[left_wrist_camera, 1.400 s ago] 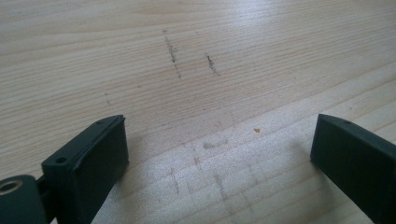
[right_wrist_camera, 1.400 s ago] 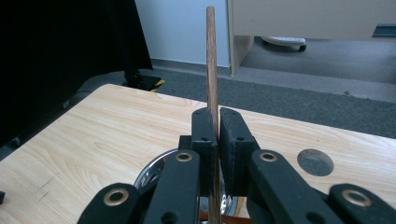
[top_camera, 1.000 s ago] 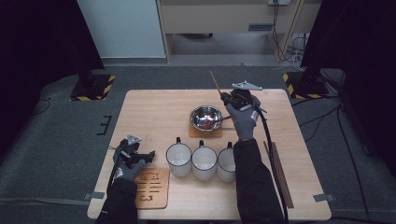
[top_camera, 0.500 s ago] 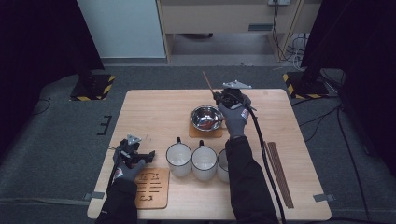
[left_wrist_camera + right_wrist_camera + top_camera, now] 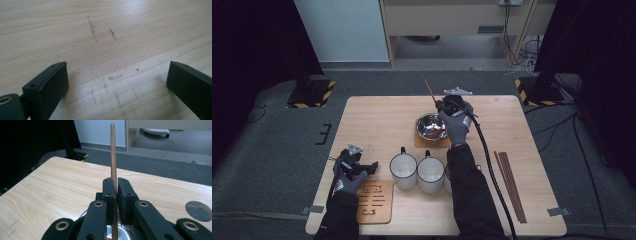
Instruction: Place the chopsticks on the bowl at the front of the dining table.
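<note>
My right gripper [image 5: 443, 106] [image 5: 116, 186] is shut on a thin brown wooden stick [image 5: 429, 92] [image 5: 113, 150], which rises up and away past the jaw tips. It hangs over the far rim of a shiny steel bowl [image 5: 431, 126] [image 5: 125, 233] that sits on a square wooden coaster [image 5: 424, 143] in the middle of the table. My left gripper [image 5: 368, 166] [image 5: 117, 80] rests low at the front left, open, with only bare wood [image 5: 105, 45] between its jaws.
Three white mugs [image 5: 403, 170] stand in a row in front of the bowl, the right one partly under my forearm. A slotted wooden board [image 5: 374, 201] lies at the front left. Several more brown sticks [image 5: 510, 183] lie along the right edge. The table has a round hole [image 5: 197, 210].
My right hand has carried the stick leftward and a little down, from the bowl's right side to over its far rim. The left gripper has stayed still.
</note>
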A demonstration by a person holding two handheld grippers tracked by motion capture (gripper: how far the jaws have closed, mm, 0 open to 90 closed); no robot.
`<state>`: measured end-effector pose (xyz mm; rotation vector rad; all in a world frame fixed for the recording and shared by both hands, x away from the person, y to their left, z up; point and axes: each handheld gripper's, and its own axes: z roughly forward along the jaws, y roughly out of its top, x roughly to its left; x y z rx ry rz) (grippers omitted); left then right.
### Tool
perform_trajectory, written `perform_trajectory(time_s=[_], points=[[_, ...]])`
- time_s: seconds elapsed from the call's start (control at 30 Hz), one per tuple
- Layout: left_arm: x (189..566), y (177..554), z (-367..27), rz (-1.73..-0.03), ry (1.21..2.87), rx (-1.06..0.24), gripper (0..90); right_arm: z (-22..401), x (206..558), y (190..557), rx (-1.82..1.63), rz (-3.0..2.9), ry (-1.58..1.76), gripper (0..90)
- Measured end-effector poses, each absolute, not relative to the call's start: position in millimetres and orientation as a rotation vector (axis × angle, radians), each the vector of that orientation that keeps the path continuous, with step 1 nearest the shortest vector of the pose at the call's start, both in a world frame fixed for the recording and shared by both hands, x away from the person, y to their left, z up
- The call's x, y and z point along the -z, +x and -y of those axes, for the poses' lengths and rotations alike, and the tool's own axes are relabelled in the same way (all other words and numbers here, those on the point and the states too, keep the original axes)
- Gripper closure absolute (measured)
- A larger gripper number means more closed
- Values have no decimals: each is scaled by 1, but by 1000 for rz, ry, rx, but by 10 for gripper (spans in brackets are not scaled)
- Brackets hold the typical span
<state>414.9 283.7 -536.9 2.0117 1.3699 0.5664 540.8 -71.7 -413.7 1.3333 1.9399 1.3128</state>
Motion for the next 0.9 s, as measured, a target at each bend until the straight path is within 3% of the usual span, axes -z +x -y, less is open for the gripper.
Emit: perform_trajectory(time_s=[0.9], points=[[537,415,-284,-1370,2011,-567,29,57,461,552,-1260,-1976,1412,850]])
